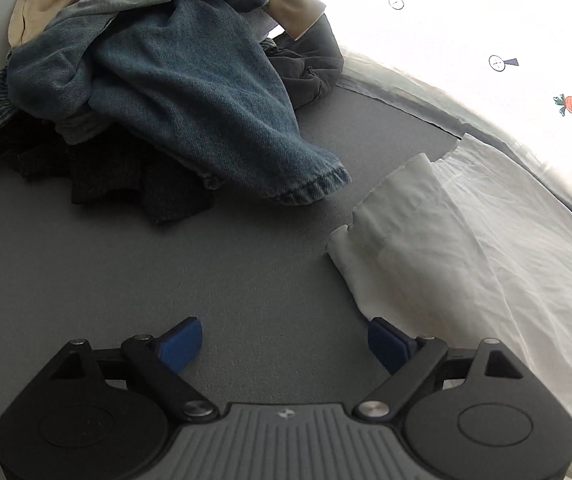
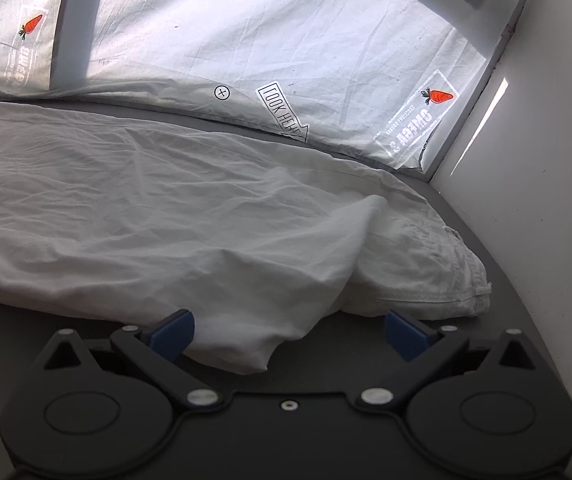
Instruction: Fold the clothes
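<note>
Both tongs stand spread and pinch nothing: the left gripper point(image 1: 284, 344) hangs over bare grey table point(image 1: 166, 264), its right pad just beside the white garment point(image 1: 465, 248); the right gripper point(image 2: 289, 334) has a loose fold of that cloth lying between its pads, unpressed. The garment lies flat along the table's far side, so the fold seems not yet begun; next each must close on an edge. Only the left view shows the unfolded pile point(image 1: 158, 80); only the right shows the printed sheet point(image 2: 286, 40) and wall point(image 2: 545, 200).
</note>
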A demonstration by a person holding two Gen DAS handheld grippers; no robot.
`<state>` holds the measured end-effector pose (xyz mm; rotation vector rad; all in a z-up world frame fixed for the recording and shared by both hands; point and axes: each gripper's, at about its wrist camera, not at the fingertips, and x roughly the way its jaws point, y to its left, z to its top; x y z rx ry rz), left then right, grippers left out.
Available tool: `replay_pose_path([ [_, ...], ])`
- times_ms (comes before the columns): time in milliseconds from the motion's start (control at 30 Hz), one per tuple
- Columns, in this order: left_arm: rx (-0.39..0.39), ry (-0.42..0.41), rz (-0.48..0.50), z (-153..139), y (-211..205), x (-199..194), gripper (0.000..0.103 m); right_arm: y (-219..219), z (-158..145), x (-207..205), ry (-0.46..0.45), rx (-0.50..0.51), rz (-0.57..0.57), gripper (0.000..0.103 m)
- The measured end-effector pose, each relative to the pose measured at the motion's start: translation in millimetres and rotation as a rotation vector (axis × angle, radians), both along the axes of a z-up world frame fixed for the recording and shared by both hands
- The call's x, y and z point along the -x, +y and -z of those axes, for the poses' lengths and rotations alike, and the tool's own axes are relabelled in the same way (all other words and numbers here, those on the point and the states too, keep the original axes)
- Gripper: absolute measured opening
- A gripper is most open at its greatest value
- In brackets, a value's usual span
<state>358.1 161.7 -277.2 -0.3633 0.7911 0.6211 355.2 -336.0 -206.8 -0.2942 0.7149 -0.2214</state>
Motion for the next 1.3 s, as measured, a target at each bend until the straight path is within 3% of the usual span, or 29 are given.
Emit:
replay_pose_path([
  [233, -0.092, 0.09, 0.209, 1.2, -52.0, -23.8, 0.091, 16.3, 3.1, -5.9, 0.031, 0.013, -0.102, 0.103],
  [367, -0.111, 0.101, 0.203, 2.1, -62.8, -23.7, 0.091, 28.8, 8.0, -7.1, 0.061, 0.027, -0.177, 0.103],
  [500, -0.071, 0.096, 0.2, 2.5, -58.2, -19.1, 0.091, 48.6, 14.1, -8.2, 0.109, 0.055, -0.308, 0.103],
  [633, -0.053, 0.089, 0.193, 2.3, -56.8, -14.5, 0.091, 71.0, 23.7, -5.8, 0.102, 0.196, -0.393, 0.103],
  [700, -0.054, 0.092, 0.197, 1.8, -57.7, -13.7, 0.091, 77.2, 24.8, -9.4, 0.071, 0.294, -0.396, 0.103],
  [733, -0.054, 0.094, 0.199, 1.6, -58.1, -13.5, 0.091, 76.7, 20.0, -11.8, 0.044, 0.297, -0.393, 0.103],
  [867, -0.048, 0.103, 0.215, 0.7, -59.7, -13.8, 0.091, 60.0, -8.6, -34.1, -0.042, 0.163, -0.329, 0.103],
  [1000, -0.032, 0.103, 0.226, -1.3, -61.8, -14.3, 0.091, 46.1, -12.8, -63.7, -0.081, 0.113, -0.249, 0.103],
  [1233, 0.03, 0.081, 0.27, -9.8, -78.2, -15.2, 0.091, 53.4, 2.2, -83.3, -0.042, 0.112, -0.22, 0.103],
  [1300, 0.011, 0.088, 0.305, -8.8, -89.1, -22.5, 0.092, 54.6, 6.0, -80.4, -0.028, 0.105, -0.219, 0.103],
])
